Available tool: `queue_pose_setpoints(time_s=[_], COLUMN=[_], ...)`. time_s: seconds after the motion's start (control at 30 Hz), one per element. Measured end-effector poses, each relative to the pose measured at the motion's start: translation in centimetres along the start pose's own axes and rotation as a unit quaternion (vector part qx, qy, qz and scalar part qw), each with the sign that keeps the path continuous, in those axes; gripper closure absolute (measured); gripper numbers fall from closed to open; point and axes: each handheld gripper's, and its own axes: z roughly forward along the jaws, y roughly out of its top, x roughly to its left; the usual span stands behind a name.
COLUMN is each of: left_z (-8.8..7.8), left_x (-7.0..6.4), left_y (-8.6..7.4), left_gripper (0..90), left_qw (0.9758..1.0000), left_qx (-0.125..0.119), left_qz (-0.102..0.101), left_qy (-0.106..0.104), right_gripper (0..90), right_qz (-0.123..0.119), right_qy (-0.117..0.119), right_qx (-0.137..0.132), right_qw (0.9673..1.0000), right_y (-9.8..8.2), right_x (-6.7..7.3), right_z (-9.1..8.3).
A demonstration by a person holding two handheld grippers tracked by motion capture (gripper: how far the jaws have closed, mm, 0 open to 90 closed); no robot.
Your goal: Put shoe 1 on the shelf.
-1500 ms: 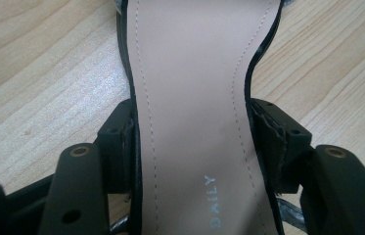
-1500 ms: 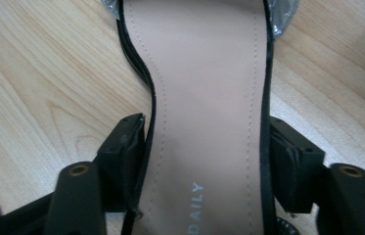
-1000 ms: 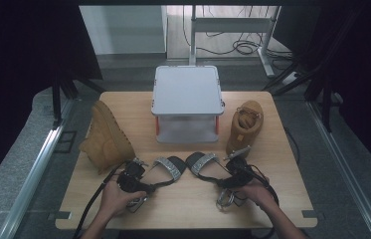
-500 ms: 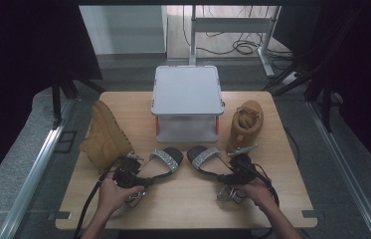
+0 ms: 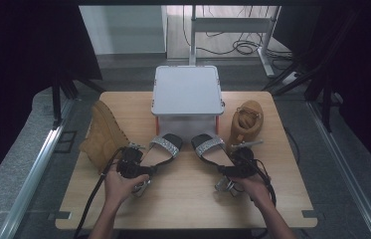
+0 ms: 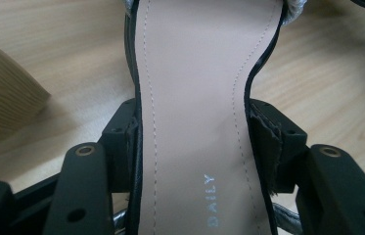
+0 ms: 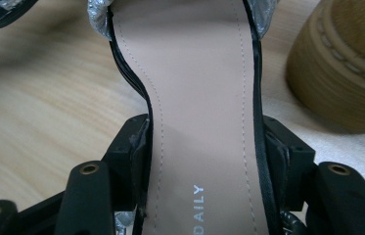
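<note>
Done: each hand-held gripper, left [image 5: 145, 170] and right [image 5: 225, 170], clamps a sandal [image 5: 162, 148] (waist).
Left: placing both at the box [image 5: 188, 92].

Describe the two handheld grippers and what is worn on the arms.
The left gripper and right gripper are black, each with two blocky jaws showing round metal-ringed holes. A black cable trails from the left one toward the table's near edge. The forearms are bare, no sleeves in sight.

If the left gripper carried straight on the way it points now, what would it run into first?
Probably the white square-topped box. The left gripper, shut on the black sandal with a glittery silver strap, points up-table and slightly right toward the box's front; depth is hard to judge.
</note>
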Motion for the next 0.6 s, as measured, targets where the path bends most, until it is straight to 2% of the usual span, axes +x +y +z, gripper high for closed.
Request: queue_pose_setpoints(time_s=[0.17,0.3,0.43,0.6], left_z=[0.5,1.0,1.7,2.3], left_x=[-0.3,-0.5,-0.5,-0.8], left_y=[0.6,1.2,2.0,3.0], left_gripper=[43.1,43.1,43.1,43.1], left_qw=[1.0000,0.9999,0.9994,0.9986], left_qx=[-0.003,-0.004,-0.009,-0.021], left_qz=[-0.008,-0.016,-0.033,-0.045], left_qy=[-0.002,0.005,0.004,0.017], right_gripper=[42.4,42.5,42.4,42.4], right_qz=[0.022,0.033,0.042,0.056], right_qy=[-0.013,-0.016,-0.033,-0.037], right_qx=[-0.013,-0.020,-0.025,-0.026], right_qw=[0.9996,0.9991,0.9982,0.9974], right_y=[0.5,1.1,2.1,3.1], right_x=[0.1,0.7,1.4,1.9], right_z=[0.4,0.7,1.3,2.2])
